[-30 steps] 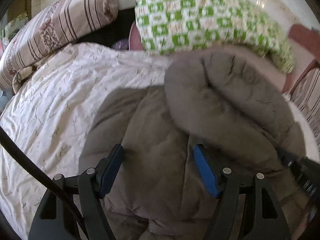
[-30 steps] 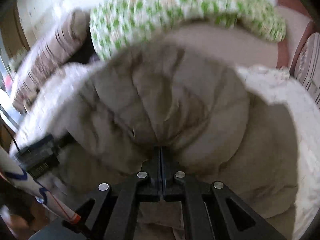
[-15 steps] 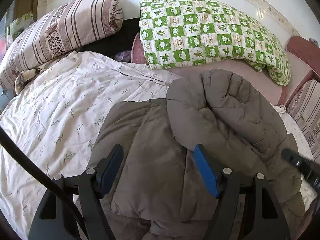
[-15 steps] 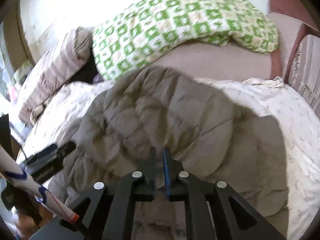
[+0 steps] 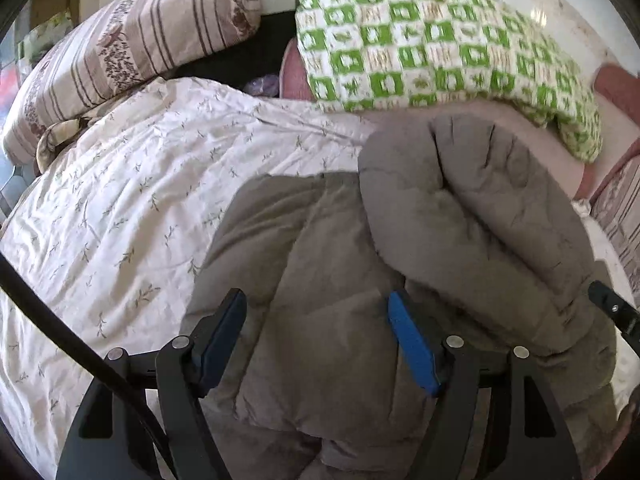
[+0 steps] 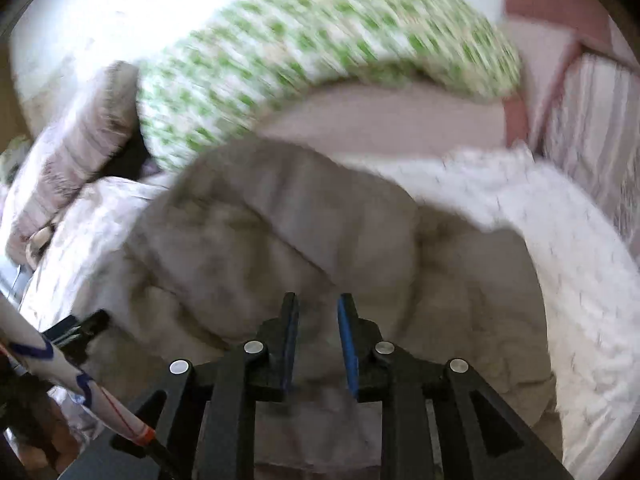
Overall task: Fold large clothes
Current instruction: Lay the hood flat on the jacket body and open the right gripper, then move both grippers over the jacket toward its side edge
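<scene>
Grey padded coat (image 5: 460, 216) lies half-folded on the floral bedspread (image 5: 120, 200), my left gripper (image 5: 316, 336) spread wide above it holding nothing, right gripper (image 6: 318, 344) just parting to a narrow gap, empty; risk: puffy flap springs back unpinned.

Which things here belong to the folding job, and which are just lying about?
In the job:
- grey padded coat, one side folded over
- left gripper, open above it
- right gripper, jaws just opening, nothing pinched

Lying about:
- green checked quilt
- striped pillow
- floral bedsheet
</scene>
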Tool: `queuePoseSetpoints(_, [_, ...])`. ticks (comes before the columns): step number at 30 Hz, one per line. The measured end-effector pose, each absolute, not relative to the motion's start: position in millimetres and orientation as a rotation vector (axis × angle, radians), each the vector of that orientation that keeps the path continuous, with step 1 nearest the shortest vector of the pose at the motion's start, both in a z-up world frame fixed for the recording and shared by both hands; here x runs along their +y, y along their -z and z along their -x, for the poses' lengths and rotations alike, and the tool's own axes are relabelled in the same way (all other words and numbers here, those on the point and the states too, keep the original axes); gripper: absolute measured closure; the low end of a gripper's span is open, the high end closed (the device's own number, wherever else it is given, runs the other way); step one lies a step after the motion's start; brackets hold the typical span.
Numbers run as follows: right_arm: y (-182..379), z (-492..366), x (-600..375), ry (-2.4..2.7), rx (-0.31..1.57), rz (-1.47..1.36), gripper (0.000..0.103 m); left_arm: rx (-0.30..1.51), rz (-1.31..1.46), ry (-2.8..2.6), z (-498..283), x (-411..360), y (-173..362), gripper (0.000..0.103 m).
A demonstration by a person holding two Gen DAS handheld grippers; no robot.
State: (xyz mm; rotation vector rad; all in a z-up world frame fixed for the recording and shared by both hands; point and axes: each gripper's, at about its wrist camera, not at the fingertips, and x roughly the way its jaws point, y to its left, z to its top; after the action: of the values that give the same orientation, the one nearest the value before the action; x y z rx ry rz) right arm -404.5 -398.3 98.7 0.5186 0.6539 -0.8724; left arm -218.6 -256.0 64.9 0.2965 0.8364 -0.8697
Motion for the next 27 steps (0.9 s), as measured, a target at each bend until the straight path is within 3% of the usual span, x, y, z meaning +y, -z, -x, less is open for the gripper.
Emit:
queuePoseSetpoints(1, [-103.3,395.1,-390.9,0.840,0.650,-0.485,0.071,0.831,-0.286,0.867,217.3,-254.4,-67.0,0.030])
queuePoseSetpoints(3, [-101.8,372.5,-378.3,0.745,0.675,-0.459,0.067,0.829,-0.287,0.851,214.6,-253.1,-67.5,0.030])
queuePoseSetpoints(9, [-52.7,332.5,-363.1,0.657,0.830,-0.475,0.067,0.882,-0.345,0.801,206.8,-258.3,-51.7,0.030])
queuePoseSetpoints(18, [-106.6,388.5,-389.8,0.806,0.657,-0.478,0.067,0.863,-0.287,0.828,207.2,-251.0,-63.4,0.030])
queuePoseSetpoints(27, [-47.5,422.4,-438.6,0.873,0.749,-0.677,0.067,0.878,-0.359,0.810,210.5,-259.6,-52.5,0.030])
